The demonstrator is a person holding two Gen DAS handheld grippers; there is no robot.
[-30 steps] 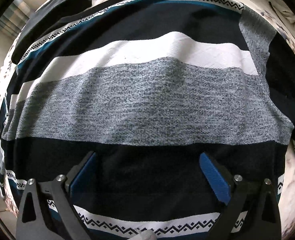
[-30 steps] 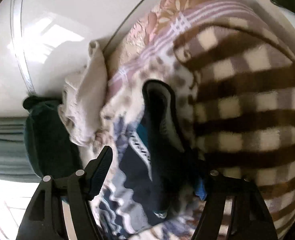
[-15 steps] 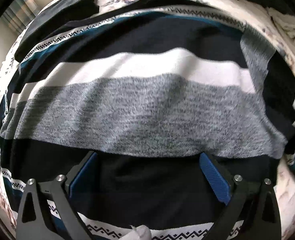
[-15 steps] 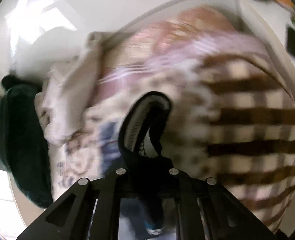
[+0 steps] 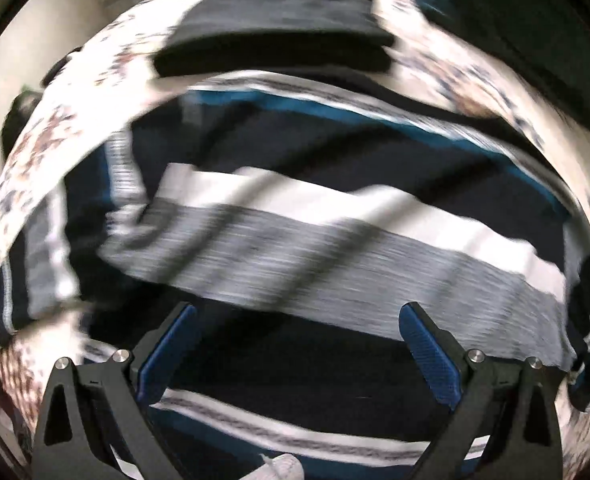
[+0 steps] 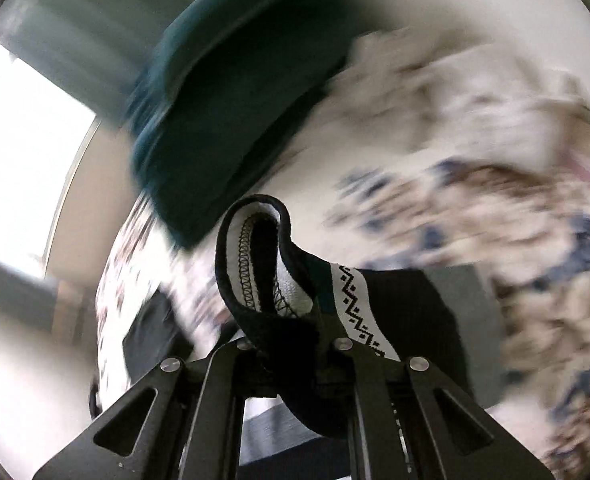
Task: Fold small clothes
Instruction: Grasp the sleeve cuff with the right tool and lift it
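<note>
The striped sweater (image 5: pixel 335 248) carries bands of black, white, mottled grey and teal, plus white strips with a black zigzag pattern. Above the sweater lies a plain black folded garment (image 5: pixel 279 40). Under the sweater, the bedspread (image 5: pixel 39 168) is cream with brown and navy floral print. In the right wrist view, the sweater's black hem (image 6: pixel 263 264) shows a white inside with black stitching. Above the hem sits a dark teal cloth (image 6: pixel 231 112).
</note>
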